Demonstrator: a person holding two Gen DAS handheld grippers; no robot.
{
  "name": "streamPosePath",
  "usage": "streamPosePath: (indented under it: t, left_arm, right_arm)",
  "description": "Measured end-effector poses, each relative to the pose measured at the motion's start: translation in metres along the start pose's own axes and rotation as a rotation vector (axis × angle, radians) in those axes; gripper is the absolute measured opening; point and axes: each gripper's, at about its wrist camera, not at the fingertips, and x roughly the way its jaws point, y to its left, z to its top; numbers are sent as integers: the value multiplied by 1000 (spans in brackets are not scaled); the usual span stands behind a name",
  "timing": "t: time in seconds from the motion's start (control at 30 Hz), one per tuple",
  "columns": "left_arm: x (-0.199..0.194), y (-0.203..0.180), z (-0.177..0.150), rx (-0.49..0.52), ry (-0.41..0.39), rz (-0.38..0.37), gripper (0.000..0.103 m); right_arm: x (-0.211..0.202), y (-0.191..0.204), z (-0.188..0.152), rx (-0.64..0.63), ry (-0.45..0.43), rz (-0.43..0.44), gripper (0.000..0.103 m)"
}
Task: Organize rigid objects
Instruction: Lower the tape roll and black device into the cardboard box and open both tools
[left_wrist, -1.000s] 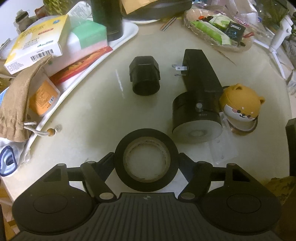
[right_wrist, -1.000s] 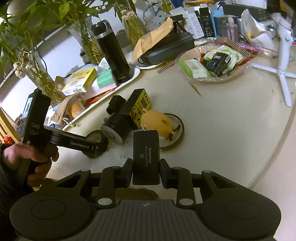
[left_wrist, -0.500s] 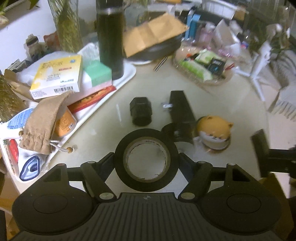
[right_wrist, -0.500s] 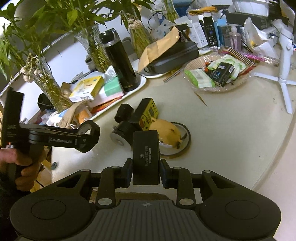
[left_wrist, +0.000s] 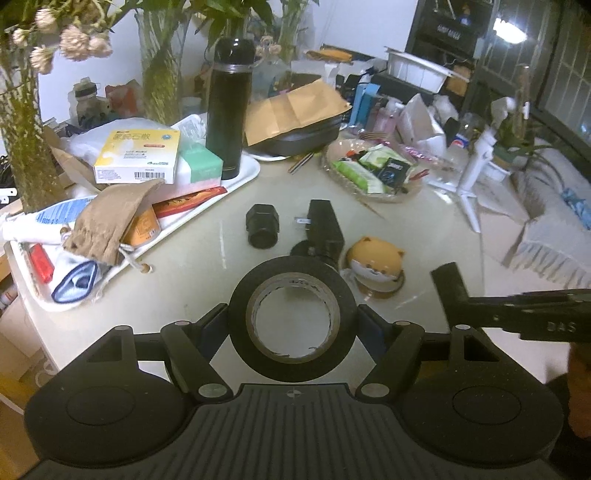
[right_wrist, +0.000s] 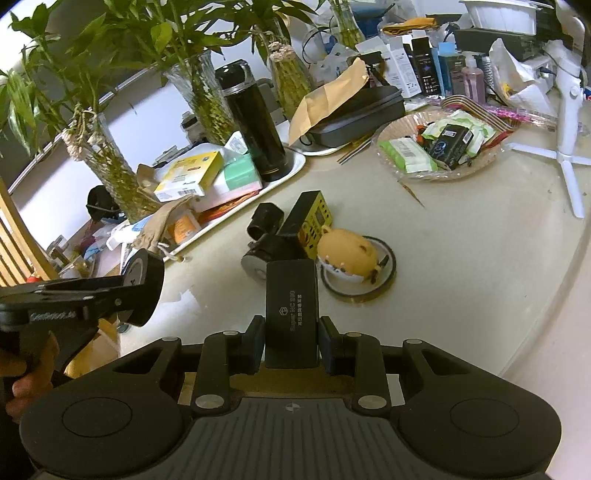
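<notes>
My left gripper (left_wrist: 291, 323) is shut on a roll of black tape (left_wrist: 291, 319), held in the air above the near table edge. The same roll of black tape (right_wrist: 144, 286) shows at the left of the right wrist view. My right gripper (right_wrist: 291, 341) is shut on a flat black box (right_wrist: 291, 312) with pale lettering. On the round cream table (left_wrist: 207, 288) lie a short black cylinder adapter (left_wrist: 262, 230), a black plug-in device (left_wrist: 323, 230) with prongs, and an orange dog-shaped figure (left_wrist: 375, 264) on a ring.
A white tray (left_wrist: 236, 182) at the left holds boxes, a brown pouch (left_wrist: 109, 221) and a tall black flask (left_wrist: 229, 107). A glass dish of packets (left_wrist: 373, 171), a white tripod (left_wrist: 476, 166) and vases with plants (right_wrist: 207, 92) stand further back.
The left gripper rose and tilted up with the tape roll, so the table objects look smaller and farther. The right gripper with its black box came into the left view at right.
</notes>
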Motion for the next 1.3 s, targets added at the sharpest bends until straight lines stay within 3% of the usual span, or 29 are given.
streamPosePath:
  t: [0.47, 0.77, 1.2, 1.27, 1.3]
  left_arm:
    - [-26, -28, -43, 70, 19, -25, 73]
    - [-23, -43, -67, 129, 118, 20, 73]
    - [-19, -47, -73, 133, 166, 24, 73]
    - [-17, -49, -73, 136, 175, 26, 73]
    - [-16, -50, -73, 141, 179, 27, 73]
  right_arm:
    - [-20, 26, -36, -39, 24, -14, 33]
    - [-19, 42, -59, -109, 110, -57, 33]
    - [-12, 42, -70, -121, 171, -92, 34]
    - [-12, 43, -69, -131, 165, -94, 42]
    - [-12, 43, -69, -134, 162, -91, 62]
